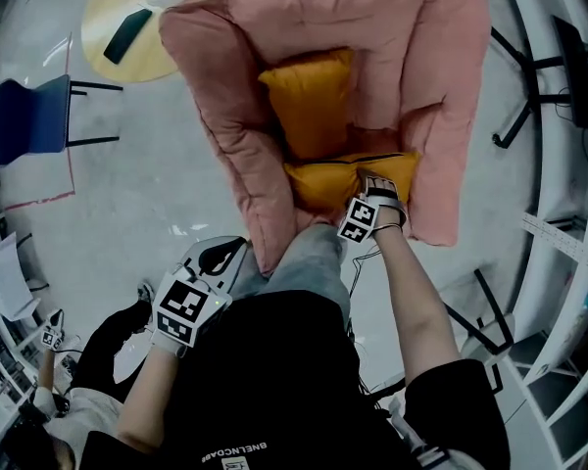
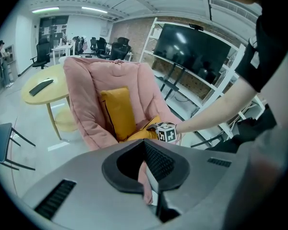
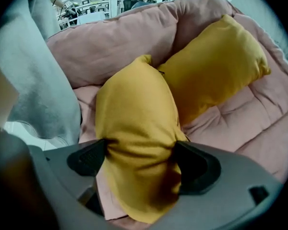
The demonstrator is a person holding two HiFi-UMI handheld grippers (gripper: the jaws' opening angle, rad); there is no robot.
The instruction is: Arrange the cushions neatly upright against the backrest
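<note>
A pink padded chair [image 1: 235, 125] holds two orange cushions. One cushion [image 1: 311, 101] stands upright against the backrest [image 1: 363, 27]. The other cushion [image 1: 335, 179] lies at the front of the seat. My right gripper [image 1: 375, 189] reaches onto this front cushion. In the right gripper view the front cushion [image 3: 134, 119] fills the wide gap of the right gripper [image 3: 139, 159], pinched in at both pads, with the upright cushion [image 3: 213, 73] behind it. My left gripper [image 1: 219, 259] hangs off the chair's front left corner. The left gripper [image 2: 146, 169] has its pads together and holds nothing.
A round yellow table [image 1: 106, 13] with a dark flat object [image 1: 127, 35] stands beyond the chair on the left. A blue chair [image 1: 24, 116] is further left. White shelving frames [image 1: 559, 194] run down the right. The person's grey-trousered leg [image 1: 309, 262] meets the chair's front.
</note>
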